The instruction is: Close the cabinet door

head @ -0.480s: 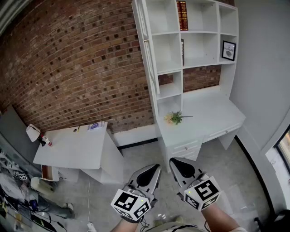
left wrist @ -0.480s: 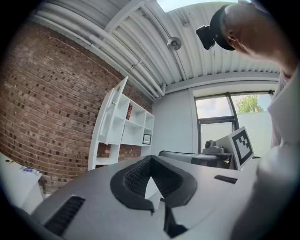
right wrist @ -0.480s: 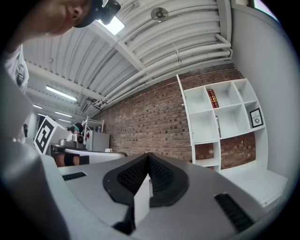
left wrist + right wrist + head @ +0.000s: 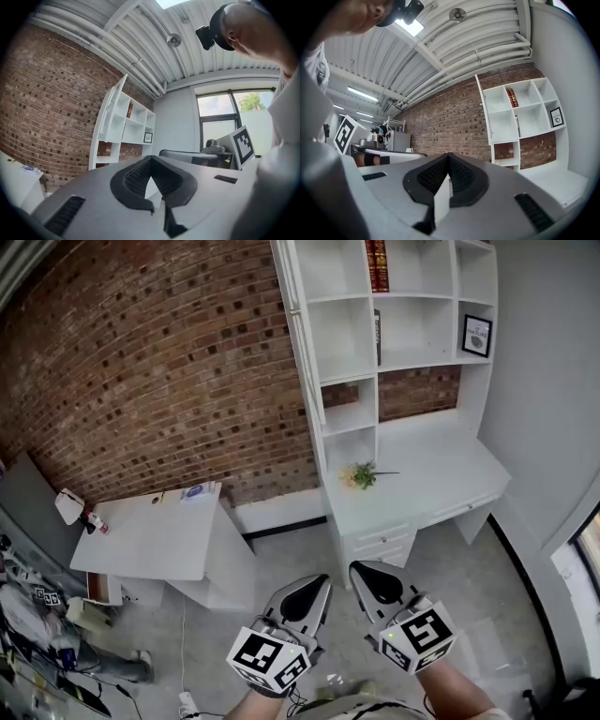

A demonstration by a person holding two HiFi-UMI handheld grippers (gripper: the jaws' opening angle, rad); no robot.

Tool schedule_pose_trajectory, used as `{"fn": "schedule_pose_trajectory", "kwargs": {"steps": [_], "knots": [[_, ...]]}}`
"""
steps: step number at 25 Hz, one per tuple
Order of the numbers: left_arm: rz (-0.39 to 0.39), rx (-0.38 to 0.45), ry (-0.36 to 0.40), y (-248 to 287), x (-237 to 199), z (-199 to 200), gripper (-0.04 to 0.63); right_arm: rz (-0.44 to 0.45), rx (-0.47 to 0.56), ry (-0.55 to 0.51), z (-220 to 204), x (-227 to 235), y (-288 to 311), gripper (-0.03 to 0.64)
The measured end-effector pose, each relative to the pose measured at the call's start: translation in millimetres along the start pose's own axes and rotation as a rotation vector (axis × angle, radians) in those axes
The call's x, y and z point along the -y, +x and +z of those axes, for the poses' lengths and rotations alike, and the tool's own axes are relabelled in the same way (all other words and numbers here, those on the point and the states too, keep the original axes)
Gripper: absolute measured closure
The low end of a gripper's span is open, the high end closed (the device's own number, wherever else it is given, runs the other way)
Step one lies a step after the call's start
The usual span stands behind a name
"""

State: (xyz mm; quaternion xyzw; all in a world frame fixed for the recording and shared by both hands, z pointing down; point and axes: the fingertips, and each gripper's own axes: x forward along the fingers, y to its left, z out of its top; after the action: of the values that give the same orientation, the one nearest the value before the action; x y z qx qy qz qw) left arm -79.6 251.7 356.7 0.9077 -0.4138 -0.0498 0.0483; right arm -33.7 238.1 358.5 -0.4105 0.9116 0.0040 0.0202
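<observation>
**Both grippers closed and low, cabinet door open well ahead**

Nearest the person, the left gripper (image 4: 317, 585) and the right gripper (image 4: 361, 573) sit side by side above the grey floor (image 4: 281, 559). Both point level towards the furniture. In each gripper view the black ribbed pads meet at their tips with nothing between them, so both grippers are closed and empty.

Beyond them stands the white desk with drawers (image 4: 441, 474), with a small bunch of yellow and green flowers (image 4: 359, 474) on its left end. To the left, a separate low white desk (image 4: 150, 540) stands against the red brick wall (image 4: 141, 381).

Above the desk with drawers rises the white open shelf unit (image 4: 403, 324), holding dark red books (image 4: 377, 266) and a black-framed picture (image 4: 476, 334). The tall, narrow white cabinet door (image 4: 307, 362) hangs at the unit's left edge, well away from both grippers. Its long axis is upright. It stands out from the front of the unit into the room, so the head view sees it almost edge-on.

The step in hand looks like the approach, with the door not yet reached. A closed gripper suits a push. A sound move would be to raise one gripper to the door's outer face, near its free edge and away from the hinge side. A steady push would then swing it across the left shelf column until it lies flat against the front.
</observation>
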Motion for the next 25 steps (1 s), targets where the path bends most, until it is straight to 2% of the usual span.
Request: {"fn": "schedule_pose_trajectory", "kwargs": {"steps": [16, 25], "knots": [[0.011, -0.01, 0.026, 40.0, 14.3, 1.6, 0.584, 0.019, 0.055, 0.048, 11.3, 44.5, -14.6, 0.598], [0.012, 0.011, 0.018, 68.0, -29.1, 6.1, 0.584, 0.025, 0.036, 0.024, 6.8, 61.5, 31.4, 0.598]]}}
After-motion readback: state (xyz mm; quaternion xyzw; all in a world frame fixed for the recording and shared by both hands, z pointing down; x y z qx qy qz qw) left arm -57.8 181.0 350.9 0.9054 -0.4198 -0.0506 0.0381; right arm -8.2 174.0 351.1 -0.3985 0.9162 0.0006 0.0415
